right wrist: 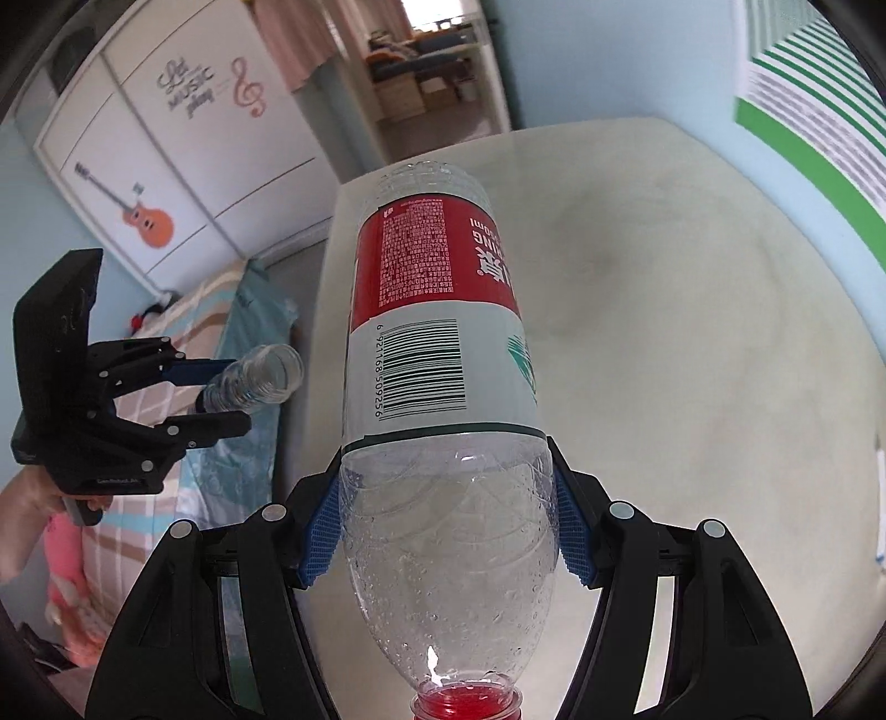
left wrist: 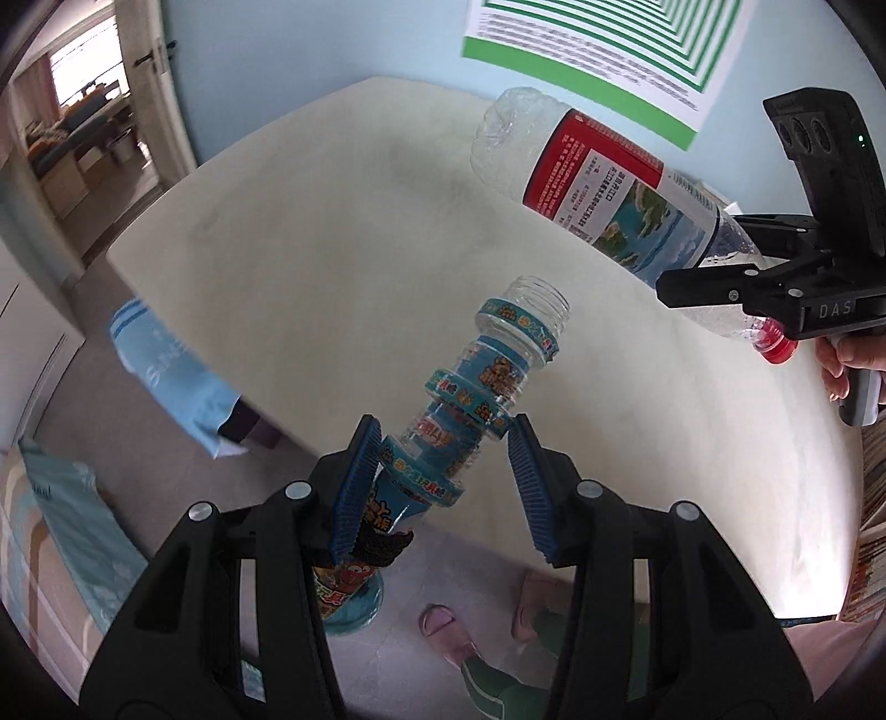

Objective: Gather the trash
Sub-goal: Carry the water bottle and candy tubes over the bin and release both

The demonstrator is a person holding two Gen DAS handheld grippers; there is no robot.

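Note:
My left gripper [left wrist: 443, 429] is shut on a small ribbed clear bottle [left wrist: 487, 382] with blue labels. Its open mouth points away and it hangs slantwise above the cream table [left wrist: 332, 249]. My right gripper [right wrist: 446, 462] is shut on a large clear bottle [right wrist: 437, 310] with a red and white label, blue pads pressing its shoulder and the red cap [right wrist: 465, 698] towards the camera. In the left wrist view the right gripper [left wrist: 698, 277] and large bottle [left wrist: 598, 183] are at the upper right. The right wrist view shows the left gripper [right wrist: 241, 393] with the small bottle [right wrist: 260, 374] at the left.
The table [right wrist: 692, 332] stands against a pale blue wall with a green striped poster [left wrist: 598, 50]. A blue cloth [left wrist: 166, 376] lies past its left edge. A bed [right wrist: 166, 498], a wardrobe [right wrist: 183, 166] and a doorway [right wrist: 426, 66] lie to the left. A person's slippered feet [left wrist: 443, 626] are below.

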